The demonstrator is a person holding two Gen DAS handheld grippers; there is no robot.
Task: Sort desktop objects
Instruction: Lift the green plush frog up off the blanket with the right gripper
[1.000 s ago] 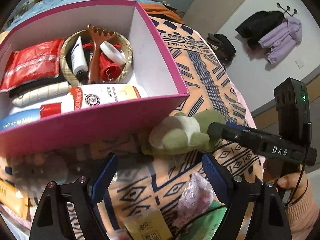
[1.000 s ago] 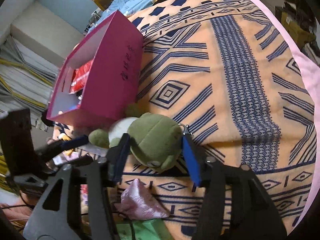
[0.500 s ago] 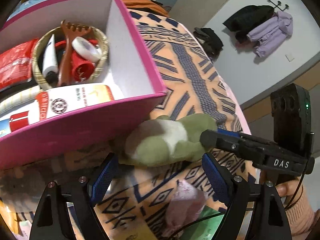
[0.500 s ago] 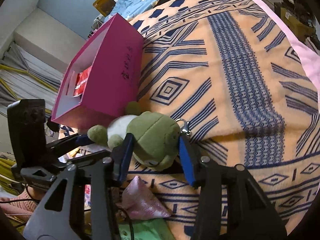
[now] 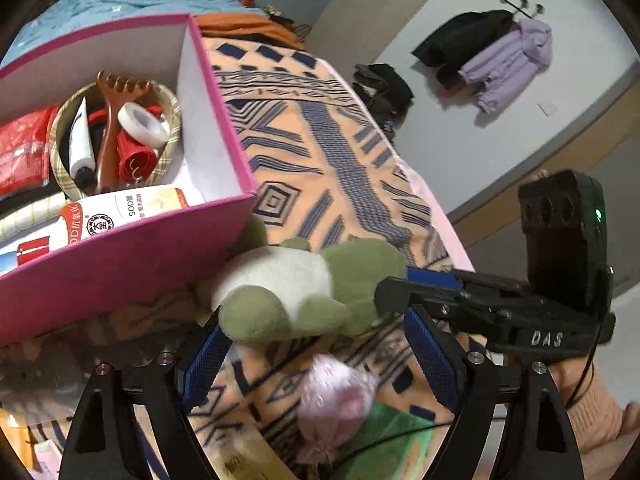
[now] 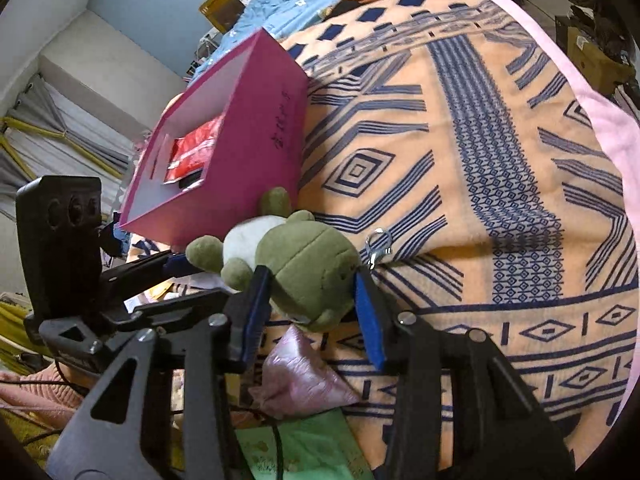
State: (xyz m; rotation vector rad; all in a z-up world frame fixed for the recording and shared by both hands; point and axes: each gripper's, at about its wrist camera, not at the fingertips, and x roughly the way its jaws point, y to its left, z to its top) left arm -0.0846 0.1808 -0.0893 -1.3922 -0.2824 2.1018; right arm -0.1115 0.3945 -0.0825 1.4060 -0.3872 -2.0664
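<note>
The right hand-held gripper (image 6: 310,300) is clamped on the frog plush's (image 6: 308,272) squishy head just beside the pink box (image 6: 256,136), so it might snag the box wall (image 5: 120,256) or slip, while the left hand-held gripper (image 5: 316,360) hangs open underneath.

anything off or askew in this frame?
Nothing spilled or damaged. One oddity: the green frog plush is clamped by its head in the right tool, so its white belly and legs dangle sideways toward the pink box. Its metal clasp sticks out loose beside the pad. Left tool is open, empty.
</note>
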